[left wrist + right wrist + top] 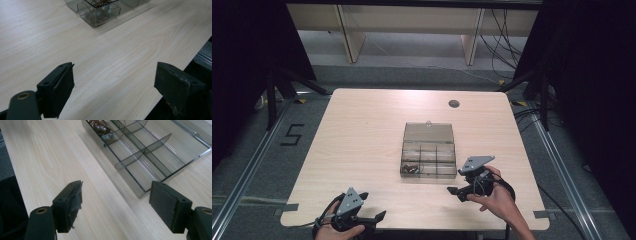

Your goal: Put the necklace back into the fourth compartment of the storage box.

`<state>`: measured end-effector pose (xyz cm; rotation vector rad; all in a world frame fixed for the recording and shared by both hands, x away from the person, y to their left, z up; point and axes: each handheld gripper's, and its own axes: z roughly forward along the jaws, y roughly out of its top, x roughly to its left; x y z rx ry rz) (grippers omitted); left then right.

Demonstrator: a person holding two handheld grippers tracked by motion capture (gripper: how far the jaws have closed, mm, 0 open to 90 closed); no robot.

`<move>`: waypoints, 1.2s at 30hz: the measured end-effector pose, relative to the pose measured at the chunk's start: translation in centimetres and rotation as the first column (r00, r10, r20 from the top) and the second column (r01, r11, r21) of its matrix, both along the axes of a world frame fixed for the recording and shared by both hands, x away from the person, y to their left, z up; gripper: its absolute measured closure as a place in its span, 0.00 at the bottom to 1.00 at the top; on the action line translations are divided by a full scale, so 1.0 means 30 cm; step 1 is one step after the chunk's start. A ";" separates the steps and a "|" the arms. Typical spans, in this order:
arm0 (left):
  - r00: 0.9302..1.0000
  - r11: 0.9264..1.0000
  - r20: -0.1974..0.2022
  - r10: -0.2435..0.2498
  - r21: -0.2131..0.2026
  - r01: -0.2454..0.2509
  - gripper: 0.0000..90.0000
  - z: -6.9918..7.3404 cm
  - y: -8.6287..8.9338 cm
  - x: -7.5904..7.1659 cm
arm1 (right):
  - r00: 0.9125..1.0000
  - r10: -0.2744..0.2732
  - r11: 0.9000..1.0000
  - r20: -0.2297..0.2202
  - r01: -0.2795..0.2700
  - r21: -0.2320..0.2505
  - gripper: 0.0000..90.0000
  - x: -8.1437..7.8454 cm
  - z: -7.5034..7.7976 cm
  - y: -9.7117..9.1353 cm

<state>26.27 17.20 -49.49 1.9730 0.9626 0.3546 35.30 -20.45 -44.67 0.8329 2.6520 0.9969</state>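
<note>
A smoky clear compartment box (443,159) lies mid-table with its lid (429,132) flat behind it. Small wiry brown parts (410,168) fill its front left cell. My left gripper (373,206) rests at the table's front left edge, open, with bare wood between its jaws. In the left gripper view (115,72) the box (100,17) lies ahead, well apart. My right gripper (456,181) sits just right of the box's front right corner, open and holding nothing. The right gripper view (116,187) looks along the box (140,155) toward the parts (100,127).
A round cable hole (454,103) sits near the table's far right. Dark stand legs (277,87) flank the table on both sides. The table's front edge (175,62) runs close beside my left gripper. Pale furniture and cables stand beyond the far edge.
</note>
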 end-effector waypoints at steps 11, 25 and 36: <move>1.000 0.999 0.013 -0.020 0.033 0.019 0.17 0.004 0.006 0.002 | 1.000 -0.025 1.000 0.007 0.025 0.014 0.28 -0.018 -0.022 -0.029; 1.000 0.999 0.011 -0.024 0.034 0.024 0.17 0.004 0.005 0.001 | 1.000 -0.003 1.000 -0.001 0.003 0.017 0.24 -0.033 -0.041 -0.050; 0.999 0.998 0.009 -0.035 0.053 0.035 0.17 0.005 0.009 0.002 | 0.999 -0.052 0.998 -0.013 0.052 0.023 0.22 -0.058 -0.048 -0.072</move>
